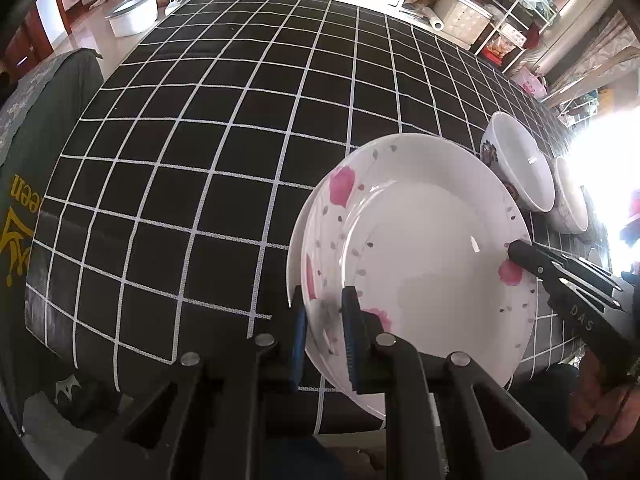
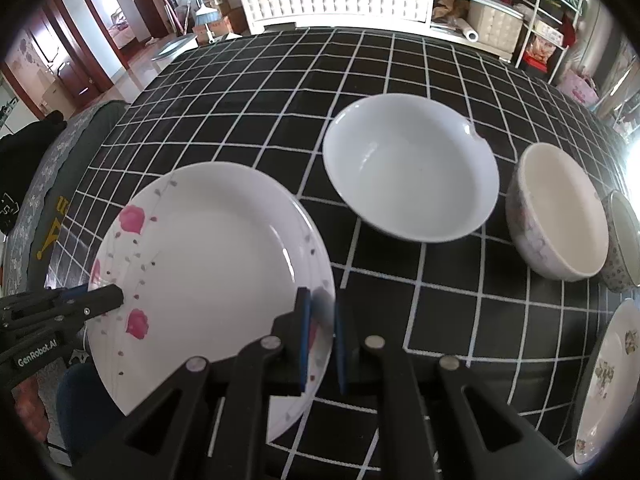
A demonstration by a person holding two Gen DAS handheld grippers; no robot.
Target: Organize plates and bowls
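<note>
A white plate with pink flowers [image 1: 420, 248] [image 2: 208, 256] is held by its rim at both sides, tilted above the checked table. My left gripper [image 1: 324, 332] is shut on its left rim; it also shows in the right wrist view [image 2: 116, 296]. My right gripper [image 2: 322, 340] is shut on its right rim; it also shows in the left wrist view [image 1: 516, 252]. A second white rim shows just under the plate's left edge [image 1: 294, 248]. A white bowl [image 2: 412, 168] [image 1: 520, 164], a pale flowered bowl [image 2: 560, 212] and a smaller bowl [image 2: 624, 240] stand to the right.
Black tablecloth with white grid [image 1: 240, 140] covers the table. A flowered plate [image 2: 608, 376] lies at the right edge. A chair back with a green cover [image 1: 36, 152] stands at the left. Shelves and a white cabinet [image 2: 340, 0] lie beyond the far edge.
</note>
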